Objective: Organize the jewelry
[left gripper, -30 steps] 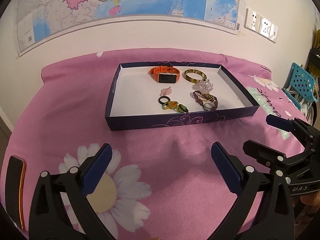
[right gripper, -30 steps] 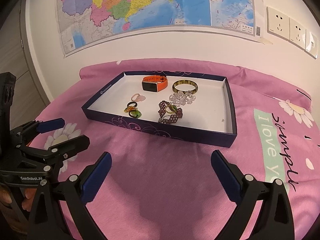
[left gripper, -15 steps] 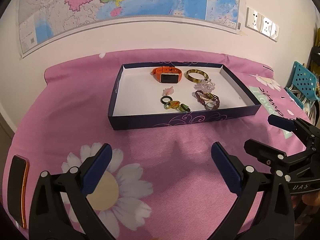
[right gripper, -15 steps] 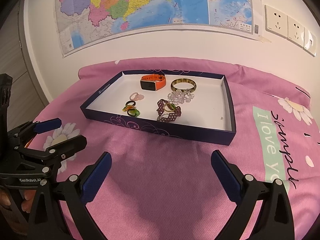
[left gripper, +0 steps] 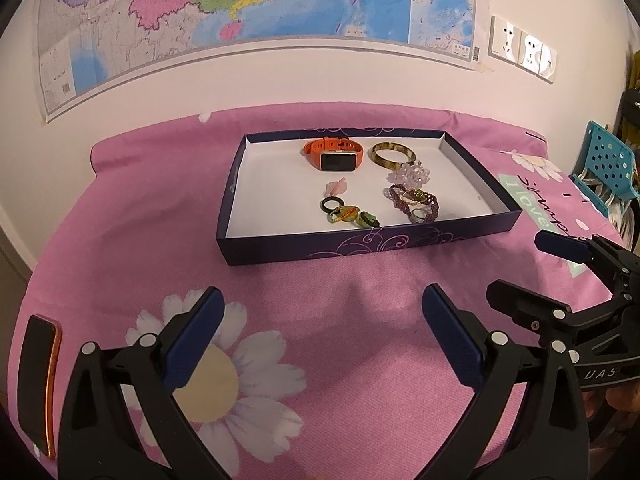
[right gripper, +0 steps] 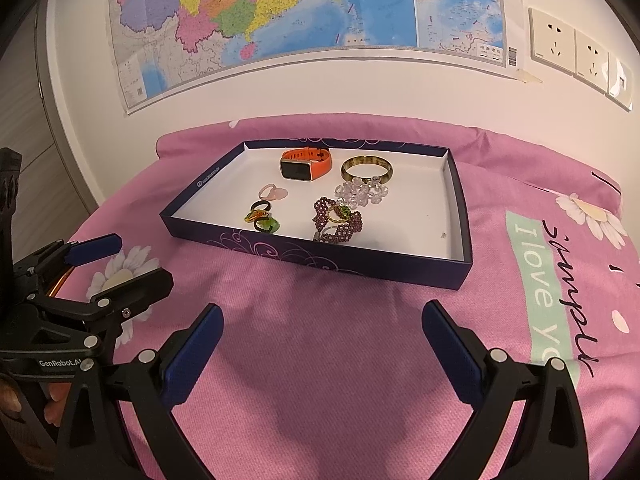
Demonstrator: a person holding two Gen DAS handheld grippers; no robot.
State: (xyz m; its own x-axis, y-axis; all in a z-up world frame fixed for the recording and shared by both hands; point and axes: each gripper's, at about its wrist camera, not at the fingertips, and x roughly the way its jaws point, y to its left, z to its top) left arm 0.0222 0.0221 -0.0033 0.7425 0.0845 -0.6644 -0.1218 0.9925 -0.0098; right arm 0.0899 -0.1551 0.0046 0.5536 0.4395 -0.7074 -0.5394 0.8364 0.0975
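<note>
Left wrist view shows both tools, the left tool (left gripper: 320, 334) and right tool (left gripper: 536, 268), wide apart and holding nothing, so a clumsy grab could tangle the purple bead bracelet (left gripper: 414, 202) with the small rings (left gripper: 348, 216) in the box (left gripper: 360, 246).

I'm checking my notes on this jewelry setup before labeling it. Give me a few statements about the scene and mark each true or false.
1. The orange watch lies inside the dark blue tray. True.
2. The left tool is shut on a ring. False: it is open, holds nothing and hovers over the pink cloth short of the tray.
3. The brown bangle sits at the back of the tray beside the watch. True.
4. The purple beaded bracelet lies on the cloth outside the tray. False: it lies in the tray, near the front wall.
5. The right tool is open and empty. True.
</note>
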